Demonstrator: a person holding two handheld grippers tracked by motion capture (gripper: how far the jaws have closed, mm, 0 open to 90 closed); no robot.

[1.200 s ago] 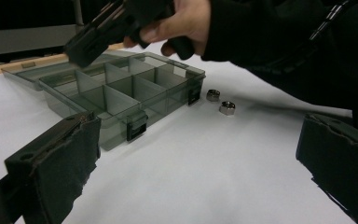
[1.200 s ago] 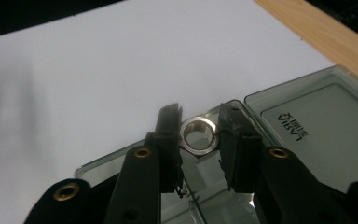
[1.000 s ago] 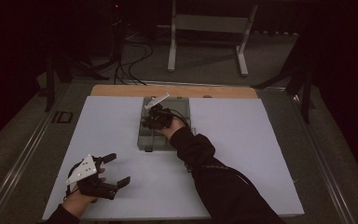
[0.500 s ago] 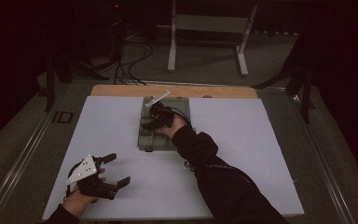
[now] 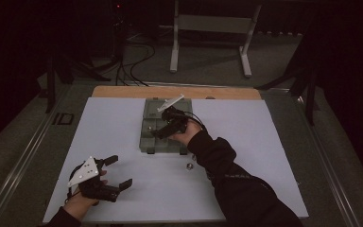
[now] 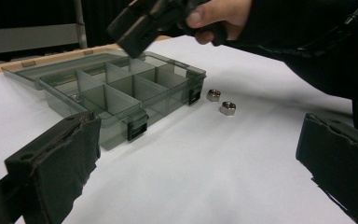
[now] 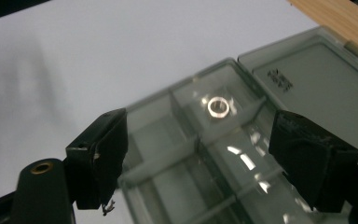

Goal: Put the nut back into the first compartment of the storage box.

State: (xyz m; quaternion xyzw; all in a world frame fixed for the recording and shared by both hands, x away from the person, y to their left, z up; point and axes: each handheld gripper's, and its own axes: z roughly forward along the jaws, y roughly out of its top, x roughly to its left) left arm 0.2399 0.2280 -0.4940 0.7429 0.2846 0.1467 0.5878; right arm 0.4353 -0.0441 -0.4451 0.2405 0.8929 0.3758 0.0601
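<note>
Compartment box (image 5: 163, 131): grey, see-through, lid folded flat behind it; sits on the white mat (image 5: 123, 118), toward the wooden edge.
High view, right gripper (image 5: 157, 134): above the box, over its middle compartments; jaws spread, nothing between them. They have just been opening.
High view, left gripper (image 5: 119, 172): well apart from the box, near the mat's near-left corner; jaws spread, empty.
High view, loose nut (image 5: 188, 166): on the mat, just off the box's near-right corner.
Left gripper view, own jaws: wide apart, nothing held, bare mat between them.
Left gripper view, box (image 6: 121, 88): ahead, lid open, latches facing the camera; two nuts (image 6: 220, 101) lie on the mat just beside its right end.
Left gripper view, right gripper (image 6: 140, 28): hangs above the box, clear of the dividers.
Right gripper view, own jaws: spread wide, pads touching nothing.
Right gripper view, nut (image 7: 218, 106): lies in a box compartment next to the lid hinge, below and between the jaws, free of both pads.
</note>
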